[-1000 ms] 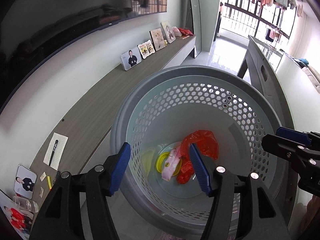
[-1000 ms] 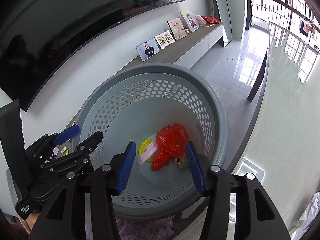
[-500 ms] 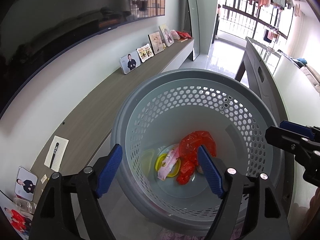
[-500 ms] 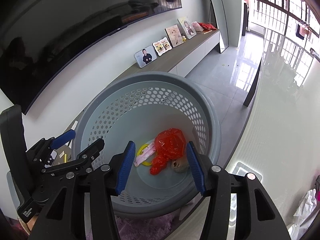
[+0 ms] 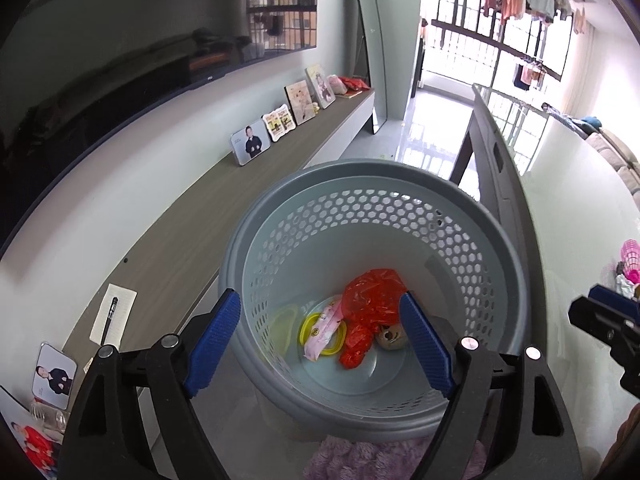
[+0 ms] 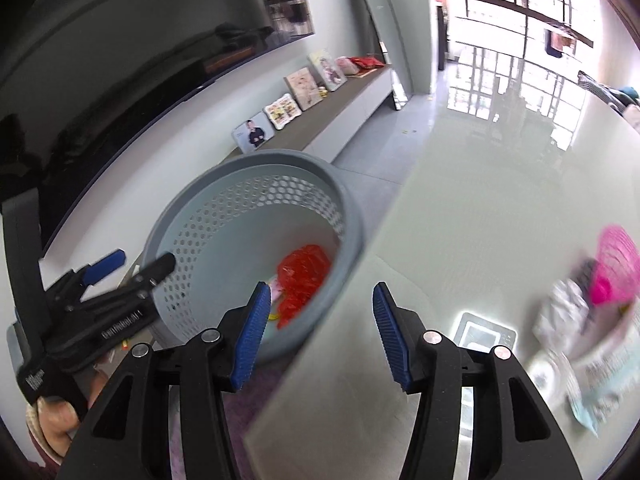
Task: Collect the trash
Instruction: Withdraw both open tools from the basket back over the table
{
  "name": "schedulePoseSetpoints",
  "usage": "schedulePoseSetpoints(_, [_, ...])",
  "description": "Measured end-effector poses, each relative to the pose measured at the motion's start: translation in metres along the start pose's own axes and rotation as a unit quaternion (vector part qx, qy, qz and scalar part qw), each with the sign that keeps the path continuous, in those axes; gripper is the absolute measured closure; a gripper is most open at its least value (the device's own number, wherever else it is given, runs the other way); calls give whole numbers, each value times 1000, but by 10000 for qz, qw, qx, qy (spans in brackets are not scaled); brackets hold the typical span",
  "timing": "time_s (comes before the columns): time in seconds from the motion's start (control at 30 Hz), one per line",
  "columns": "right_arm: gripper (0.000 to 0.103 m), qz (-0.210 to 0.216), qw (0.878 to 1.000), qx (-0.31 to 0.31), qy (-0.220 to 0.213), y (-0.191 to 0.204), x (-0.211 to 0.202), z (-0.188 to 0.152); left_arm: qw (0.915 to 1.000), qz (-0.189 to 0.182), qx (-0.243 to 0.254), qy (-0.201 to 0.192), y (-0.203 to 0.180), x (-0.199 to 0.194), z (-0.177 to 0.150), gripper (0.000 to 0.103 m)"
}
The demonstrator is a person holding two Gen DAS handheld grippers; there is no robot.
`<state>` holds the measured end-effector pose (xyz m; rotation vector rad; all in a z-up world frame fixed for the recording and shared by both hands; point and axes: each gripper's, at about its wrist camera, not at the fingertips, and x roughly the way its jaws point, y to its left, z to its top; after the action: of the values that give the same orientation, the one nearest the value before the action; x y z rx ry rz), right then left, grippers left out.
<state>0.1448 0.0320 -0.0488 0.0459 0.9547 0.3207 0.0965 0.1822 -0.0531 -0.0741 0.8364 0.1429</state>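
In the left wrist view, a sheet of paper with a pen [image 5: 113, 315] lies at the lower left on the long wooden counter [image 5: 168, 248]. Photo frames [image 5: 251, 146] stand along it toward the upper middle. The left tool [image 5: 320, 344] fills the bottom of the frame; its blue pads have just been spreading and stand wide apart with nothing gripped. Between them, centre frame, sits the grey perforated basket [image 5: 372, 184]. On its floor lie a yellow lid [image 5: 318, 330], a pink wrapper [image 5: 326, 326], a red plastic bag [image 5: 370, 300] and a small brown item [image 5: 392, 336].

In the right wrist view, the basket is left of centre. The right tool [image 6: 318, 332] is parted and empty above a glossy white counter [image 6: 480, 220]. At the right edge lies blurred trash, including something pink [image 6: 616, 272].
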Motion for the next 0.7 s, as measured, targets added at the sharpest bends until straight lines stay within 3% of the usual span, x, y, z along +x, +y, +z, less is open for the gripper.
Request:
schedulePoseSetpoints(0.33, [48,-841,9944,585,-275,-59,-65,-50,9982,-497,305,-106,-48,-33,-4,17])
schedulePoseSetpoints(0.7, [48,-1276,9819,1352,-372,-120,-99,-84,9907,-1125,749,-142,-113,-55,-12,16])
